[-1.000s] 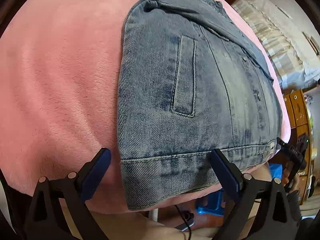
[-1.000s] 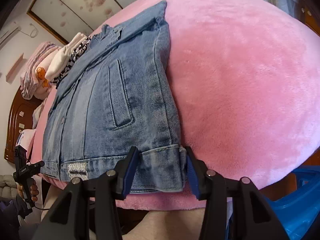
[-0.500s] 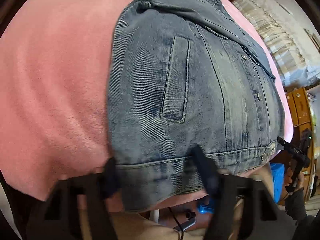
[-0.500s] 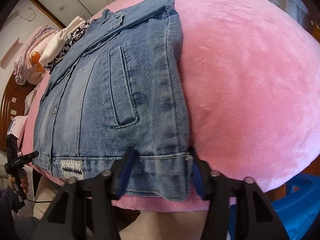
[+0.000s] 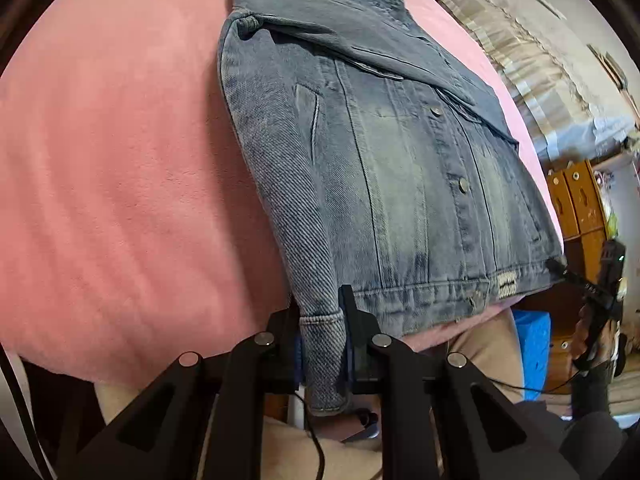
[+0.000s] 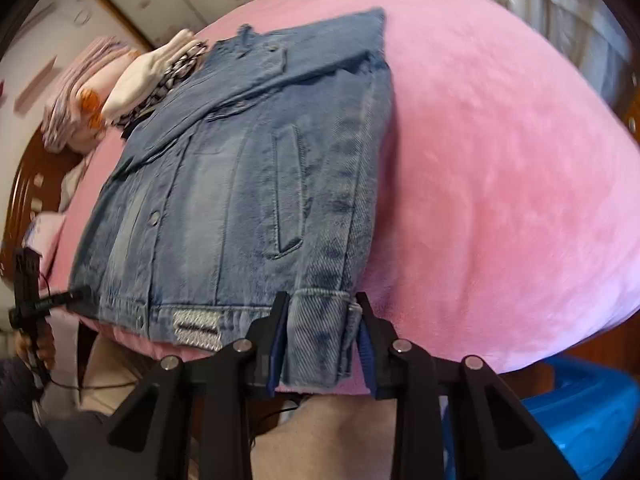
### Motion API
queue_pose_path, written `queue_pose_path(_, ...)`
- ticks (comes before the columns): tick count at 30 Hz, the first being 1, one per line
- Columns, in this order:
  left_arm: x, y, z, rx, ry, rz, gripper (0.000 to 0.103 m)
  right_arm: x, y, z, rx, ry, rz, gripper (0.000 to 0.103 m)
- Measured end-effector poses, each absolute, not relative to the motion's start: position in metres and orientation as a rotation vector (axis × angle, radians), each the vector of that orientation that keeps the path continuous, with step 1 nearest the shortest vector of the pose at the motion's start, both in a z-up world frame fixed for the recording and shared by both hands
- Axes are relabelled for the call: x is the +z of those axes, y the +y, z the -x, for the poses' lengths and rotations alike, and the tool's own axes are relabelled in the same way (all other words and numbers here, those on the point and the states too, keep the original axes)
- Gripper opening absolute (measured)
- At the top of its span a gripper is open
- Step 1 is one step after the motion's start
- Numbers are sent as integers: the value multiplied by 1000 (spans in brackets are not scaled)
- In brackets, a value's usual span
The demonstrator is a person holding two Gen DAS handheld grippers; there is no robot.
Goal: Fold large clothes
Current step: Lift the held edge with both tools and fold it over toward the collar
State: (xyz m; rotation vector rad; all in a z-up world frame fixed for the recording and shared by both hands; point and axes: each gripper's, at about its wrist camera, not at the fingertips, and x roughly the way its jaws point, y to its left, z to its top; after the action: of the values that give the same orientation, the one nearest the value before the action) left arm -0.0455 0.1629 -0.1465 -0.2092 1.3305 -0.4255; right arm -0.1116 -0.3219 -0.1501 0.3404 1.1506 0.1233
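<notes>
The denim jacket (image 5: pixel 400 168) lies buttoned on the pink blanket (image 5: pixel 120 200), filling each frame's centre. The left claw (image 5: pixel 322 344) pinches its near hem corner; the right claw (image 6: pixel 320 340) appears clamped on the opposite corner, though blur hinders certainty. Next, both corners likely lift together toward the collar, kept level.

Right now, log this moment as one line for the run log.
task: fold large clothes | left claw: shut on denim jacket hem corner | right claw: shut on other hem corner | jacket on pink blanket
</notes>
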Motion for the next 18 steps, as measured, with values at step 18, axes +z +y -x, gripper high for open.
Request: queue_pose_path(18,-98,194,39,-430,1240,599,8,-76,-323,93,217,1012,-454,13)
